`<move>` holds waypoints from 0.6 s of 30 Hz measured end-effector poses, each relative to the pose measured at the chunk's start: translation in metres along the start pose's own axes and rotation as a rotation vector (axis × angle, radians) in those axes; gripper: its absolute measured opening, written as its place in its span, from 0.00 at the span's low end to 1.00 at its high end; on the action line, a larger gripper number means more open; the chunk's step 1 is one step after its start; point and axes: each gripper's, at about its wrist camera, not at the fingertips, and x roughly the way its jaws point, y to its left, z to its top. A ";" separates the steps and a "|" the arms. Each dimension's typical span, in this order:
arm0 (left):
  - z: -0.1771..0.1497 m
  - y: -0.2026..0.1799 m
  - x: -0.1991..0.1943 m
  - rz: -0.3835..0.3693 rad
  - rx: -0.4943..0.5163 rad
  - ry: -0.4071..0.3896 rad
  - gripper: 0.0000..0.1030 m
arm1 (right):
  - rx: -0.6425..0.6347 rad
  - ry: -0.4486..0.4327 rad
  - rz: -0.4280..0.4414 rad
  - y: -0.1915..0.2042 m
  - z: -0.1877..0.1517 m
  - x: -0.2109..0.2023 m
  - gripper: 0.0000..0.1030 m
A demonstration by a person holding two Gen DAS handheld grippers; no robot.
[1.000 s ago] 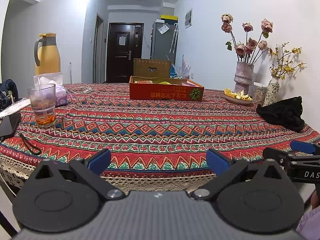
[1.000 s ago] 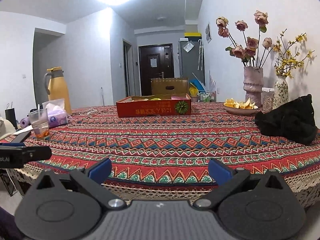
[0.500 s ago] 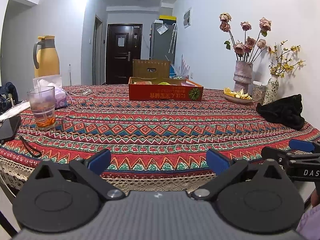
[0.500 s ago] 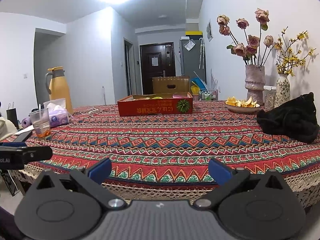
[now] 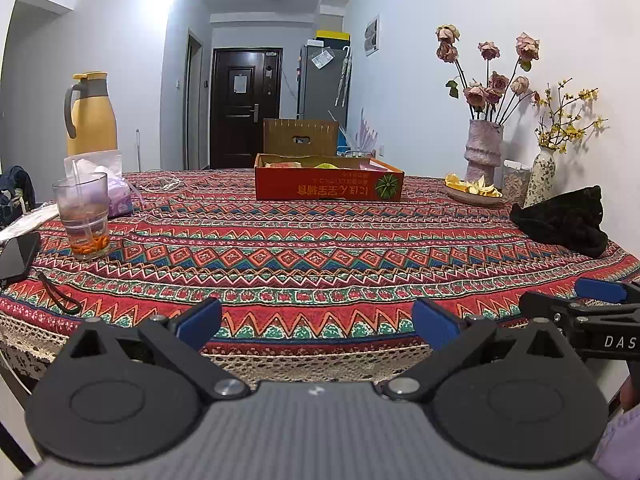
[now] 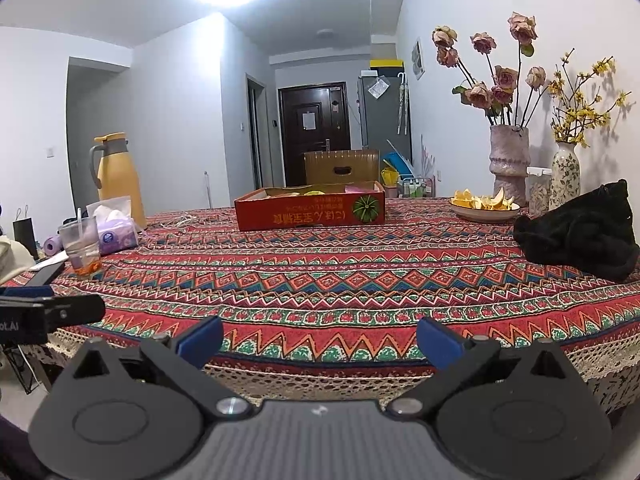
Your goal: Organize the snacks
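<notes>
A shallow red cardboard box (image 5: pixel 329 184) (image 6: pixel 310 208) with snack packets inside stands far across the patterned tablecloth (image 5: pixel 304 252) (image 6: pixel 340 272). Only the tops of the packets show above its rim. My left gripper (image 5: pixel 316 322) hangs open at the table's near edge, nothing between its blue pads. My right gripper (image 6: pixel 319 340) is open too, also at the near edge and empty. In the left wrist view the right gripper (image 5: pixel 592 312) shows at the far right. The left gripper (image 6: pixel 44 312) shows at the left of the right wrist view.
A glass with a straw (image 5: pixel 82 216), a tissue pack (image 5: pixel 116 192), a yellow jug (image 5: pixel 91 114) and a dark phone (image 5: pixel 18 256) sit at the left. A black cloth bundle (image 6: pixel 580 232), a plate of peels (image 6: pixel 484 206) and two flower vases (image 6: pixel 510 160) stand at the right.
Both views have dropped slightly and pulled back from the table edge. Both grippers stay open and empty.
</notes>
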 end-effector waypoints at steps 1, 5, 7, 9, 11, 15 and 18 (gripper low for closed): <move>0.000 0.000 0.000 0.001 -0.001 0.000 1.00 | 0.000 0.000 0.000 0.000 0.000 0.000 1.00; 0.000 0.000 -0.001 0.002 0.003 -0.001 1.00 | 0.002 0.005 -0.002 0.000 0.000 0.001 1.00; 0.000 -0.001 -0.001 0.002 0.005 -0.002 1.00 | 0.007 0.006 -0.001 -0.001 -0.001 0.001 1.00; 0.000 -0.001 -0.001 0.001 0.005 -0.001 1.00 | 0.010 0.007 -0.001 -0.001 -0.001 0.000 1.00; 0.000 -0.001 -0.001 0.002 0.004 0.001 1.00 | 0.009 0.006 0.000 -0.001 -0.001 0.000 1.00; 0.000 -0.001 -0.001 0.002 0.006 0.000 1.00 | 0.012 0.009 -0.001 -0.001 -0.001 0.000 1.00; -0.001 -0.001 -0.001 0.001 0.005 0.000 1.00 | 0.013 0.008 -0.002 -0.001 -0.001 0.000 1.00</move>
